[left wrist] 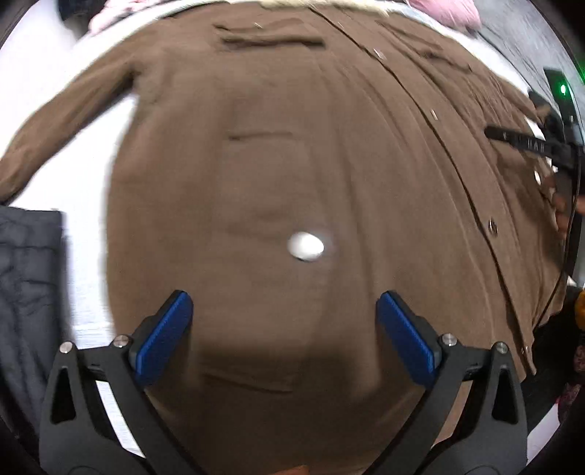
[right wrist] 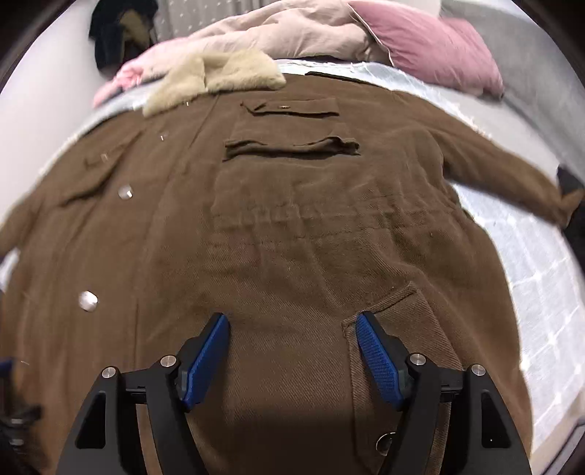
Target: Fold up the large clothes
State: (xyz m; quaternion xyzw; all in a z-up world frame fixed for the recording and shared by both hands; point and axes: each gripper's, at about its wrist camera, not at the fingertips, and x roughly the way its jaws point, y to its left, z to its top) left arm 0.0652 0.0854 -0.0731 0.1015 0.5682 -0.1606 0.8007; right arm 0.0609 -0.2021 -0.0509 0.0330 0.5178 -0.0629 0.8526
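Observation:
A large brown coat (left wrist: 292, 164) lies spread flat, front up, on a bed, filling both views (right wrist: 292, 226). It has flap pockets, silver snap buttons (left wrist: 305, 246) and a beige fur collar (right wrist: 215, 76). One sleeve (left wrist: 65, 113) stretches out left in the left wrist view; the other sleeve (right wrist: 504, 171) stretches right in the right wrist view. My left gripper (left wrist: 283, 314) is open and empty just above the coat's lower front. My right gripper (right wrist: 292, 339) is open and empty above the coat beside a lower pocket (right wrist: 398, 303). The right gripper also shows at the far right of the left wrist view (left wrist: 548, 142).
The bed has a pale quilted cover (right wrist: 541, 277). A dark grey garment (left wrist: 25, 292) lies at the left. A pink pillow (right wrist: 431, 47), beige bedding (right wrist: 299, 33) and a pink garment (right wrist: 124, 76) lie beyond the collar. Dark clothes (right wrist: 117, 33) sit at the far back left.

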